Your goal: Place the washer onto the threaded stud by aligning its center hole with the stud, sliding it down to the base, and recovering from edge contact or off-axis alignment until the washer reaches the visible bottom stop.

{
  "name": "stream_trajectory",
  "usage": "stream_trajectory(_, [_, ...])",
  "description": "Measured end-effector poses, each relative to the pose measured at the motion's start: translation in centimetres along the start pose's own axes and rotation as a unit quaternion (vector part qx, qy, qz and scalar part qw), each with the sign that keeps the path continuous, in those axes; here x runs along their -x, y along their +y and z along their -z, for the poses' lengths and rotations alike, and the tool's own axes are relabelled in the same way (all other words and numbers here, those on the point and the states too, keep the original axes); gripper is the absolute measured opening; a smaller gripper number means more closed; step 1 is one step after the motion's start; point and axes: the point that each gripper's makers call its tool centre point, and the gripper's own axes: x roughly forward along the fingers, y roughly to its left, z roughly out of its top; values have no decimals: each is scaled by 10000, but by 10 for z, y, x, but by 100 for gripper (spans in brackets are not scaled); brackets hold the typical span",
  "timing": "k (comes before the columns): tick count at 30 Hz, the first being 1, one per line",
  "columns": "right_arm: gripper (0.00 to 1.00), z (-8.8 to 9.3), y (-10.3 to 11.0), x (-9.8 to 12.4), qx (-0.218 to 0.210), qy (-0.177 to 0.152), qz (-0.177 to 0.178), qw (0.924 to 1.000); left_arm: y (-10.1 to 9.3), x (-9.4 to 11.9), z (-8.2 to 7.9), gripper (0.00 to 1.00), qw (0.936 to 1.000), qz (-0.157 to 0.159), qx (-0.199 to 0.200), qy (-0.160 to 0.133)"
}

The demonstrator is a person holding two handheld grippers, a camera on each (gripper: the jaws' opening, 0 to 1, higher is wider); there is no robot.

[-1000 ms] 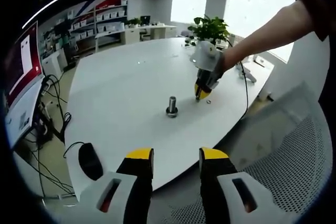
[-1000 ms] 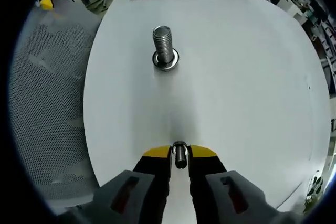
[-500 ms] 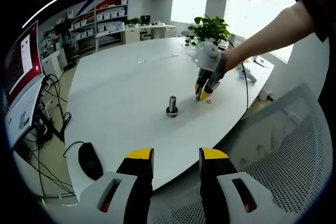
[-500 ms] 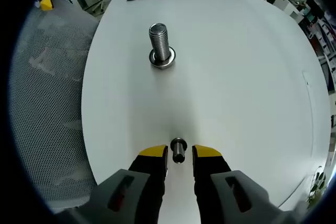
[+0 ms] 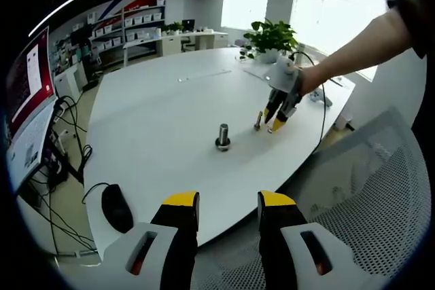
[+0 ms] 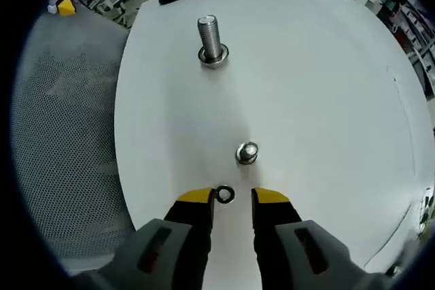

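I'm hovering the open, empty right tongs (image 6: 228, 198) around the washer (image 6: 224, 195): thin, stiff, slippery—pinching its rim; stud (image 6: 211, 39) at 12 o'clock.

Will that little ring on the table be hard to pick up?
Probably. The washer lies flat on the smooth white table, so the open right gripper may skid it. It looks thin, stiff metal, so it likely won't bend.

Threaded stud (image 5: 222, 136) upright on white table (image 5: 156, 113), right hand-held gripper (image 5: 278, 121) beyond it, jaws parted
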Motion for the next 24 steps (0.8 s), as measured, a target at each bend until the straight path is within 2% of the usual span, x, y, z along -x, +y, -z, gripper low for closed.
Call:
stream_trajectory(3, [24, 0, 7, 0, 118, -42, -20, 9999, 0, 0, 0, 33, 10000, -11, 4, -8])
stream_trajectory(11, [23, -1, 6, -3, 315, -19, 46, 9995, 2, 1, -1, 33, 10000, -47, 19, -42])
stream_trajectory(14, [22, 0, 6, -3, 631, -29, 86, 9980, 2, 1, -1, 33, 10000, -50, 19, -46])
stream_trajectory(18, [21, 1, 6, -3, 609, -51, 81, 9981, 2, 1, -2, 33, 10000, -59, 19, -64])
stream_trajectory(24, [18, 0, 9, -5, 819, 223, 79, 9964, 2, 1, -3, 33, 9999, -69, 20, -78])
